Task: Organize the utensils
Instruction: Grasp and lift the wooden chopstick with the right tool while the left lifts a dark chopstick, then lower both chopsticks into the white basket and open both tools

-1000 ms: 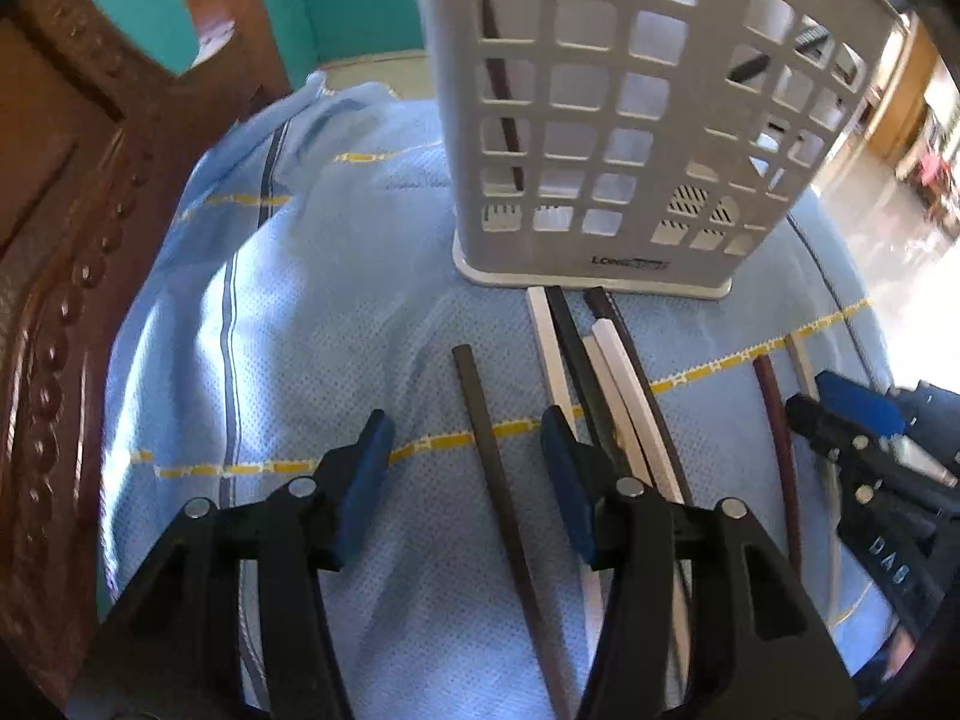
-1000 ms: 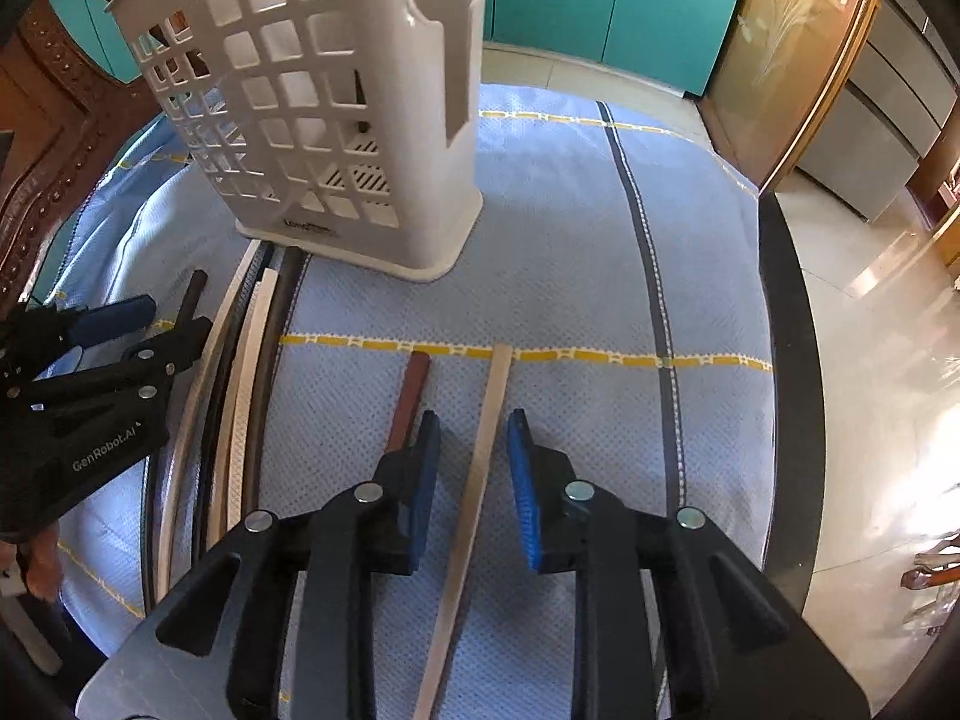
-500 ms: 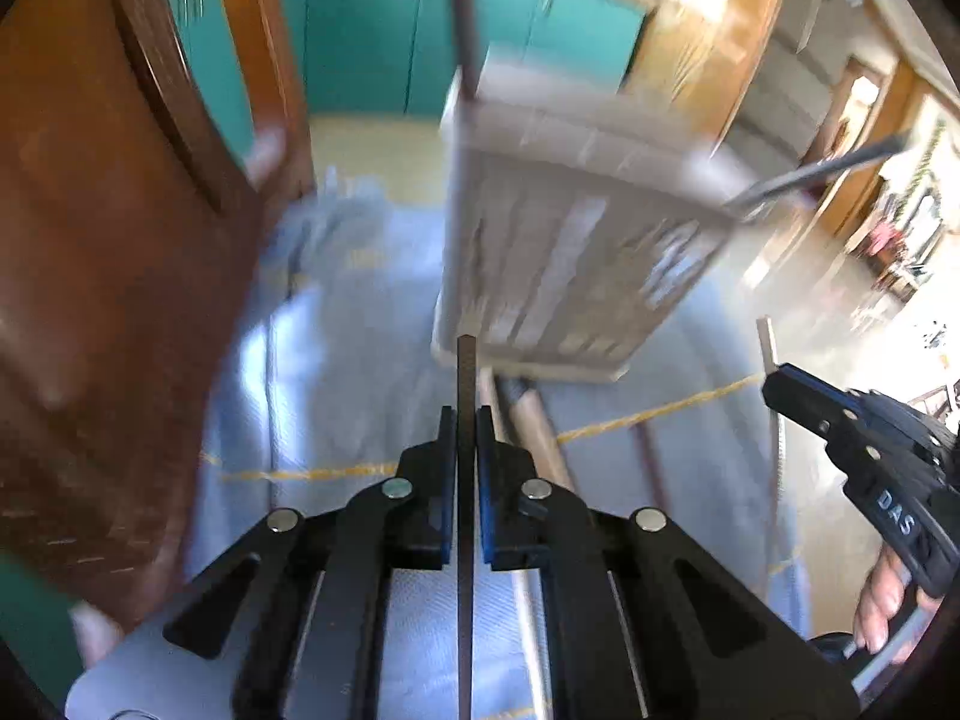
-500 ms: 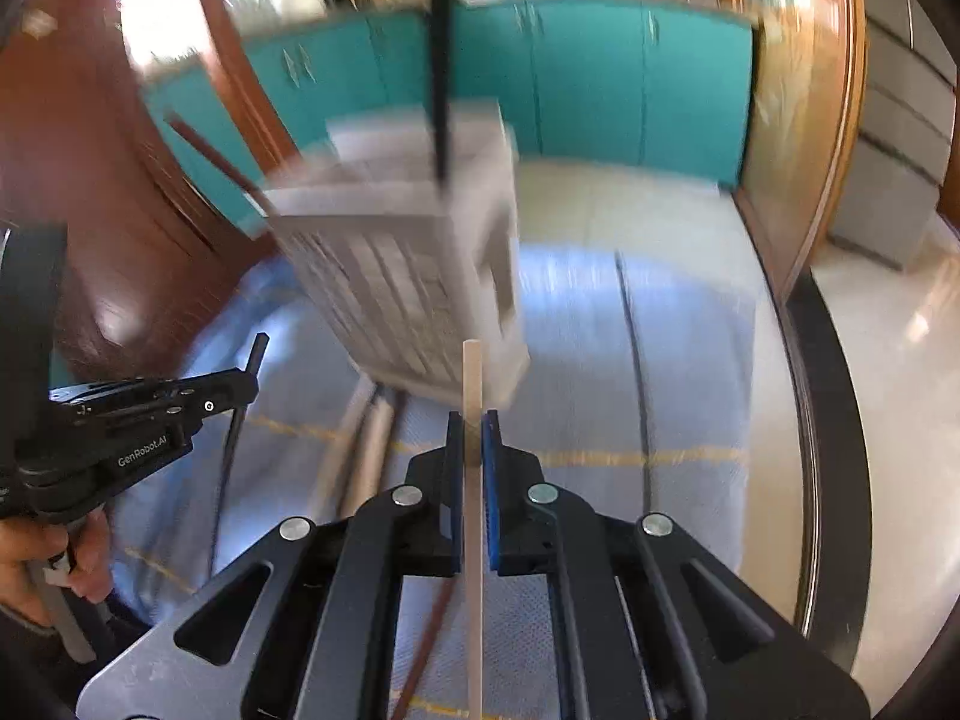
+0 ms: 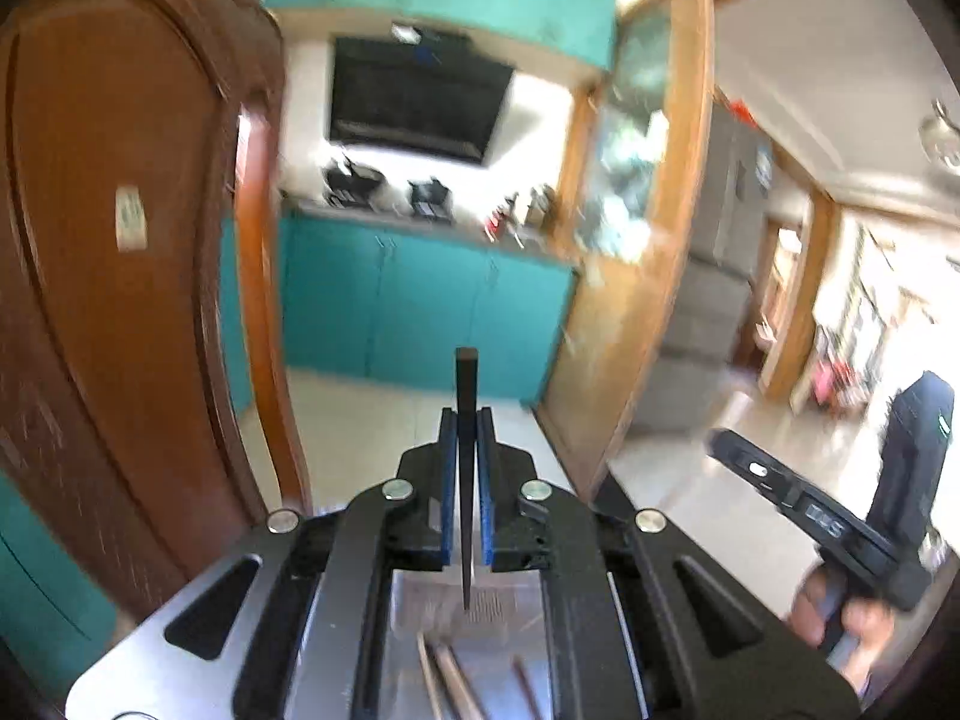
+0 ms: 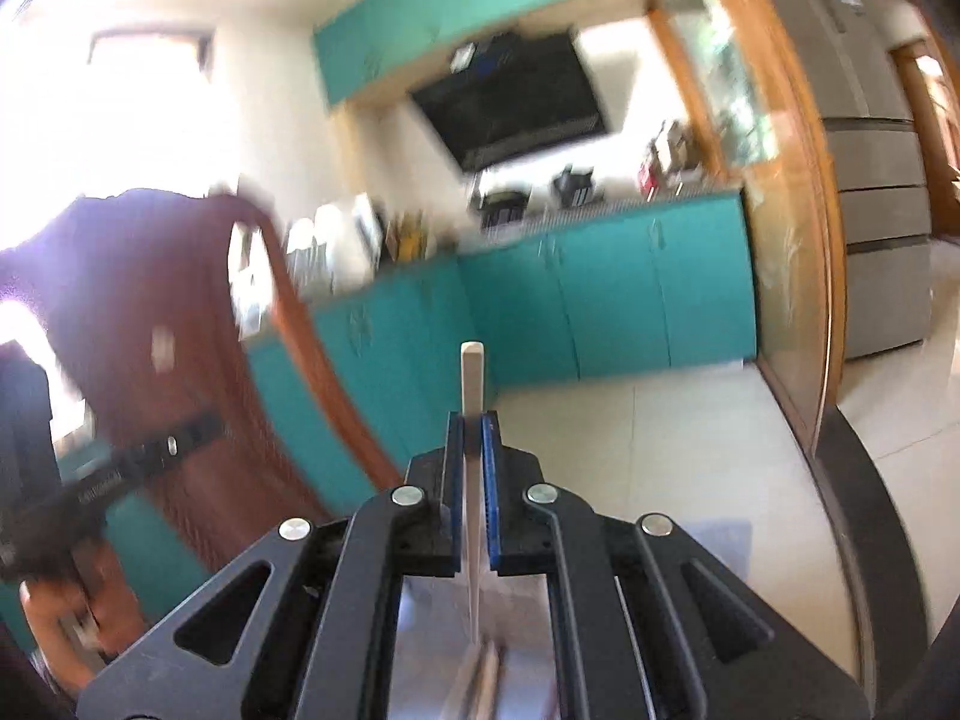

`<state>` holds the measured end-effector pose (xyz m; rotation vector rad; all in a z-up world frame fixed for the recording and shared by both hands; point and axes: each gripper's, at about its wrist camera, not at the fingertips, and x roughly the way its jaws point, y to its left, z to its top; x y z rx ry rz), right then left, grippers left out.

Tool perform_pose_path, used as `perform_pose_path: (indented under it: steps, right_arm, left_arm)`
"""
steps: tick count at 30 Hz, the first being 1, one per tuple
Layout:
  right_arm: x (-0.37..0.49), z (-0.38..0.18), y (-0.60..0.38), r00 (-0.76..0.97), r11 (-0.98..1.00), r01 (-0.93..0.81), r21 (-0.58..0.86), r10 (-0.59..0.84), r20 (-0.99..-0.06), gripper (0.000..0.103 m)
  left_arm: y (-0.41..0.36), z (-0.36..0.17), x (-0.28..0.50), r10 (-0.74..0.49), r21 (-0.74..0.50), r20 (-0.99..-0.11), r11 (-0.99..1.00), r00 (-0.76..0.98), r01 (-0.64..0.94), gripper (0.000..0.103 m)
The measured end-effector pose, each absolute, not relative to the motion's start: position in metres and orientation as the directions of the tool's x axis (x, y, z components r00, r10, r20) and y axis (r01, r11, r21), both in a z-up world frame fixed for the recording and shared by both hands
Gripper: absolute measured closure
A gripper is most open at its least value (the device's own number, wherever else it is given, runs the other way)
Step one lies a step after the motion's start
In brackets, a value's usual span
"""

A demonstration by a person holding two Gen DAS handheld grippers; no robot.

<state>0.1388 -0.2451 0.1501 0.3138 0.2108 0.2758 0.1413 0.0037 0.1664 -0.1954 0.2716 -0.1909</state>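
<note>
Blurred kitchen, tongs hiding dark chopstick's middle

Your right gripper is clamped on a pale chopstick, its blue pads pressed flat against both sides. The stick stands upright between them, its square end rising above the fingertips against the teal cabinets. Its lower end tapers down past the gripper body. At the left edge your left gripper shows blurred and dark, with your hand wrapped around its grip below. A carved wooden chair back curves behind it. Pale floor tiles spread to the right, toward a grey fridge
</note>
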Motion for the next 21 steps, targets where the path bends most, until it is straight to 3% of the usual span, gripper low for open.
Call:
perform_pose_path:
  steps: [4, 8, 11, 21]
  right_arm:
    - [0.154, 0.144, -0.253, 0.976, 0.908, -0.164, 0.385, 0.206, -0.07, 0.096]
    - [0.177, 0.119, -0.235, 0.972, 0.942, -0.121, 0.312, 0.176, -0.155, 0.096]
    - [0.187, 0.1, -0.217, 0.96, 0.961, -0.121, 0.251, 0.177, -0.217, 0.096]
    - [0.17, 0.078, -0.193, 0.948, 0.984, -0.128, 0.12, 0.157, -0.277, 0.094]
  left_arm:
    - [0.014, 0.157, 0.163, -0.132, -0.265, -0.218, 0.962, 0.967, 0.072, 0.096]
    - [0.033, 0.153, 0.166, -0.142, -0.312, -0.23, 0.948, 0.963, 0.065, 0.096]
    - [0.03, 0.145, 0.168, -0.114, -0.269, -0.227, 0.962, 0.967, 0.05, 0.096]
    - [0.0, 0.081, 0.198, -0.104, -0.164, -0.369, 0.985, 0.923, 0.046, 0.096]
